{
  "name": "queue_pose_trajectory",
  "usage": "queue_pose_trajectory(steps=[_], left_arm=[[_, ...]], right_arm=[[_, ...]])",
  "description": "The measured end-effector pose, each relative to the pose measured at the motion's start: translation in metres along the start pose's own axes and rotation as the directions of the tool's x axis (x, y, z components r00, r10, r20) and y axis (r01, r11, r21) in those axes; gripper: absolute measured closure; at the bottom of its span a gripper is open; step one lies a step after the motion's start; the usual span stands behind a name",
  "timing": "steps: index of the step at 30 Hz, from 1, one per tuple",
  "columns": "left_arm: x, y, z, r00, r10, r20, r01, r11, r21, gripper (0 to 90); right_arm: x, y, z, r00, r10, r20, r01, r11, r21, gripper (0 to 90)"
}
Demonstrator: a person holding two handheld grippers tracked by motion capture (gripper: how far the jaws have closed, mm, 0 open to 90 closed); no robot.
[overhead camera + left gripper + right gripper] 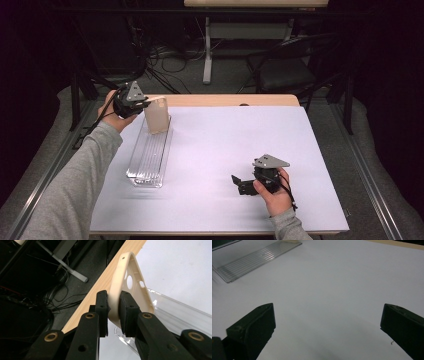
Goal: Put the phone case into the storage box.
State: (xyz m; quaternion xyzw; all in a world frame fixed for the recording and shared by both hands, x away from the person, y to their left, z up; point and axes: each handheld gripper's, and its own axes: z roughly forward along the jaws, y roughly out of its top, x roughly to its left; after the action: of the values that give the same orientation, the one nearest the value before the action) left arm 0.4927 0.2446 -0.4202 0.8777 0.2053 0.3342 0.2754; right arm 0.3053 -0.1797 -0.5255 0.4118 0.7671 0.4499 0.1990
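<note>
Phone case (157, 114) pinched upright by left gripper (113, 308), above clear tray's (148, 159) far end. Right gripper (327, 325) spread wide, near right on table (225, 140).

Lab or recording studio, not home. Table (240, 100) with pale wood edge, covered by plain white sheet (235, 145), set inside metal frame rails (372, 180). Black curtains (385, 60) darken both sides. Behind: tangle of loose cables (155, 65) on grey floor, second desk's metal leg (207, 50), dark office chair (285, 70)
</note>
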Motion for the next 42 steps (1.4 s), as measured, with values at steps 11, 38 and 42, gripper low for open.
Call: queue_pose_trajectory(steps=[11,38,42], left_arm=[[-0.001,0.0,0.002,0.997,0.07,-0.033,-0.069,0.9975,0.009,78.6],[0.001,-0.006,0.012,0.9767,0.183,-0.112,-0.18,0.9831,0.033,78.5],[0.003,-0.007,0.013,0.977,0.178,-0.117,-0.175,0.984,0.032,78.3]], right_arm=[[0.001,0.0,0.001,1.0,-0.004,-0.002,0.004,1.0,0.003,0.0],[0.002,-0.002,0.004,1.0,-0.003,-0.007,0.003,0.9999,0.015,0.0],[0.002,-0.002,0.004,1.0,-0.003,-0.008,0.003,0.9999,0.015,0.0]])
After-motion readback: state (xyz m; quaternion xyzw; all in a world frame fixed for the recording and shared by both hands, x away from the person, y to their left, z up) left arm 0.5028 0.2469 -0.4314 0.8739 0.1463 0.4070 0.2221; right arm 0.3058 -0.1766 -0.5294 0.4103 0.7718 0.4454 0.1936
